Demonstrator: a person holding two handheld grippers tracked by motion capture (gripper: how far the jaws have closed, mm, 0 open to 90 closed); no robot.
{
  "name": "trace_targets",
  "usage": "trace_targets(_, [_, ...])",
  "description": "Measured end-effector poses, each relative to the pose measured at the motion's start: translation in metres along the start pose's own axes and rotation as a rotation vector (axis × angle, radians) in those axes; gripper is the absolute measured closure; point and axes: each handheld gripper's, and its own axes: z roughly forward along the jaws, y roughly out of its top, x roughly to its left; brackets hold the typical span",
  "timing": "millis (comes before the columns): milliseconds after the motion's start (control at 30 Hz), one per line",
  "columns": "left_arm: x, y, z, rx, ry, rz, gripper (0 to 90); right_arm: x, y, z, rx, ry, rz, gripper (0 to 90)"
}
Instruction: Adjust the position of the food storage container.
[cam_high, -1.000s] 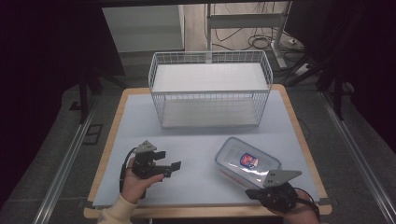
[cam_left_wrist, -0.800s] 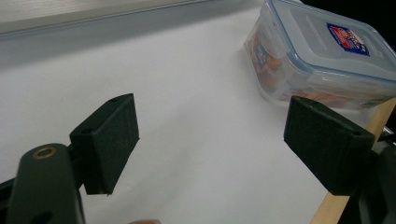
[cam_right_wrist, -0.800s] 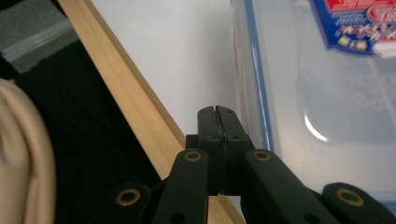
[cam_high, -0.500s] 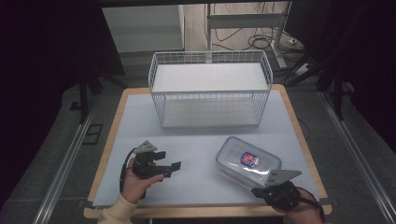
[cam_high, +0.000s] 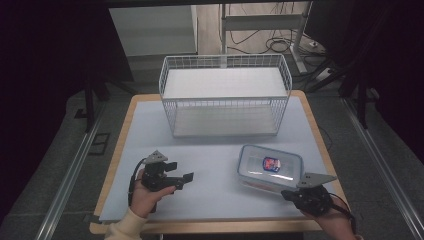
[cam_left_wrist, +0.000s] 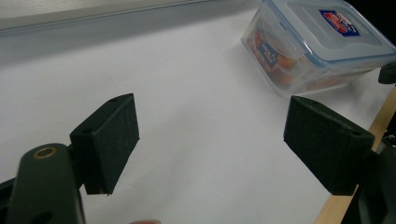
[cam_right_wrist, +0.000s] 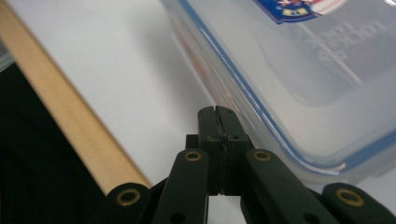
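The clear plastic food container (cam_high: 270, 167) lies on the pale blue table top (cam_high: 215, 150) at about four o'clock from the table's middle, its near corner tipped up a little. Its snap-on lid with the blue seal line is closed, and orange-wrapped contents show through the wall in the left gripper view (cam_left_wrist: 317, 44). It is probably rigid and light to moderate in weight, with smooth, slippery walls; the lid rim or a locking flap along a short side looks the surest place to pinch, since the body seems too broad for a narrow bite.

The right gripper (cam_high: 287, 195) sits at the container's six o'clock edge with its jaws pressed together, empty, tips just beside the lower wall (cam_right_wrist: 219, 116). The left gripper (cam_high: 180, 172) rests at about eight o'clock, jaws spread wide with nothing between them.

A white wire basket (cam_high: 225, 97) stands at twelve o'clock. The top has a wooden border (cam_high: 310, 120); beyond it are dark floor and cables.
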Motion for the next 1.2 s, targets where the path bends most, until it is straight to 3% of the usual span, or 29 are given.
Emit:
trace_targets(267, [0.001,-0.001,0.002,0.003,-0.003,-0.007,18.0,-0.017,-0.001,0.000,-0.012,-0.083,0.037,89.8])
trace_targets(500, [0.002,-0.001,0.002,0.002,-0.003,-0.014,18.0,-0.019,-0.001,-0.001,-0.015,-0.073,0.060,89.7])
trace_targets(600, [0.002,0.000,0.001,-0.006,0.000,-0.021,17.9,-0.012,0.010,-0.011,-0.046,-0.065,0.042,89.7])
trace_targets(700, [0.002,0.000,0.001,-0.004,0.006,-0.014,17.9,-0.012,0.034,-0.024,-0.092,-0.103,0.014,89.7])
trace_targets(767, [0.001,0.000,0.001,-0.001,0.013,0.000,17.9,-0.019,0.049,-0.029,-0.115,-0.124,0.019,89.8])
trace_targets(800, [0.001,0.000,0.001,-0.002,0.012,0.002,17.9,-0.032,0.062,-0.029,-0.129,-0.152,0.042,89.8])
trace_targets(833, [0.001,0.000,0.001,-0.002,0.012,0.002,17.9,-0.032,0.062,-0.029,-0.129,-0.152,0.042,89.8])
trace_targets(933, [0.002,-0.001,0.002,-0.001,0.012,-0.005,17.9,-0.053,0.074,-0.023,-0.128,-0.220,0.070,89.7])
trace_targets(967, [0.003,-0.001,0.002,0.000,0.012,-0.006,17.9,-0.062,0.076,-0.020,-0.130,-0.232,0.100,89.7])
trace_targets(1033, [0.004,-0.001,0.002,0.002,0.012,-0.007,17.9,-0.074,0.075,-0.014,-0.124,-0.246,0.142,89.7])
trace_targets(1067, [0.004,-0.002,0.003,0.002,0.011,-0.009,17.9,-0.084,0.069,-0.009,-0.102,-0.280,0.169,89.7])
trace_targets(1167, [0.004,-0.002,0.003,0.003,0.012,-0.012,17.9,-0.091,0.061,-0.008,-0.092,-0.288,0.192,89.7])
trace_targets(1200, [0.004,-0.002,0.004,0.004,0.010,-0.015,17.9,-0.097,0.054,-0.009,-0.082,-0.312,0.214,89.8])
